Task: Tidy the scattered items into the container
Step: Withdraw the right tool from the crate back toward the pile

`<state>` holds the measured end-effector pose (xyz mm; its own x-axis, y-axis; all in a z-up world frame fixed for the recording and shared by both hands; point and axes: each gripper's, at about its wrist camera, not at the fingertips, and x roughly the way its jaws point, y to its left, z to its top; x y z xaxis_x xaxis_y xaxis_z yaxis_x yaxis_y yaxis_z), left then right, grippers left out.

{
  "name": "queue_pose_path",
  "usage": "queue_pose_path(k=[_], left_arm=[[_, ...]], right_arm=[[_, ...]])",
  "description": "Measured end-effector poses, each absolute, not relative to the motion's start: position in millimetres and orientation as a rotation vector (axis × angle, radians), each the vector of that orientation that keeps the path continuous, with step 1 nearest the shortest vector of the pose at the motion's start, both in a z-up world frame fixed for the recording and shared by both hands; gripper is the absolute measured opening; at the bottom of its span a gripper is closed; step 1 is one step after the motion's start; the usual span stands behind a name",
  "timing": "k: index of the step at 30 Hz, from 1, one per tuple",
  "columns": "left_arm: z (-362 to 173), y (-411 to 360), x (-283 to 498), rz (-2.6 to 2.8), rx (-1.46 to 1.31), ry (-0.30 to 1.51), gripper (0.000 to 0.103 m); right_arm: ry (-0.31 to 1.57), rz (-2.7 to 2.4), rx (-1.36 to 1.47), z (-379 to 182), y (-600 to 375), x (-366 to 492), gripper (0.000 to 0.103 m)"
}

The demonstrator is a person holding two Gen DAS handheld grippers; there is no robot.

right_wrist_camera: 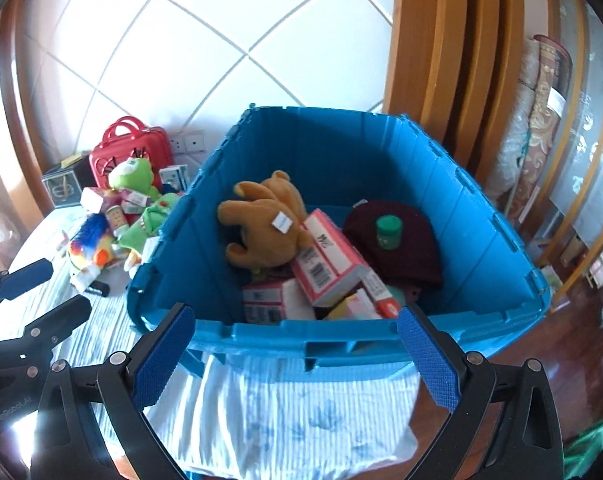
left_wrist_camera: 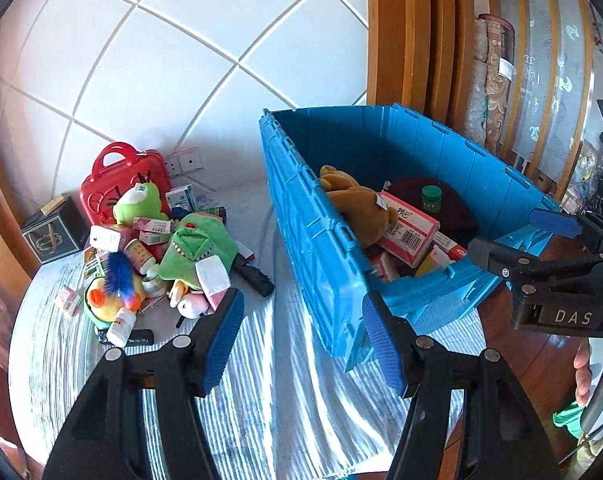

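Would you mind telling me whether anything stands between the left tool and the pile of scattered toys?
Nothing visible does. The left tool is open over bare striped cloth, and the toy pile lies ahead to its left, beside the blue container.

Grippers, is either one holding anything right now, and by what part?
Nothing is held. The left gripper and the right gripper are both open and empty, short of the blue crate.

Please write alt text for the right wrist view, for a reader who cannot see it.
The open, empty right gripper hovers before a blue container holding a brown plush bear, a red-and-white box and a green-capped jar. To the left, a pile of toys remains on the striped cloth.
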<state>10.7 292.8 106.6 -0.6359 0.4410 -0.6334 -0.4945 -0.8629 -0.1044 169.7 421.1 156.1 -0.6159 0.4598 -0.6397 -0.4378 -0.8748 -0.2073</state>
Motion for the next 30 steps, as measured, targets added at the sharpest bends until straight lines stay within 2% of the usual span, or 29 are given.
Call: queue_pose_path(k=[12,20,26,30], left_arm=[[77.0,129.0,-20.6,2.514,-0.944,0.031,0.061],[48.2,35.0,-51.3,2.541,-0.991,0.008,0.061],[3.9,-9.5,-86.3,2.565,-1.089,-0.066,0.061],[-54.0,-23.3,-122.9,2.539,-1.323,-0.118,0.061]], right_arm=[[-0.141,2.494,-0.972,127.0,277.3,101.1,0.103],[-0.085,2.496,-1.025,91.7,205.0,49.4,0.103],[-0.049,2.461,-1.125,61.0,196.0,18.4,0.103],[-0.013,2.442,-1.198,33.9,215.0,-7.3,0.103]])
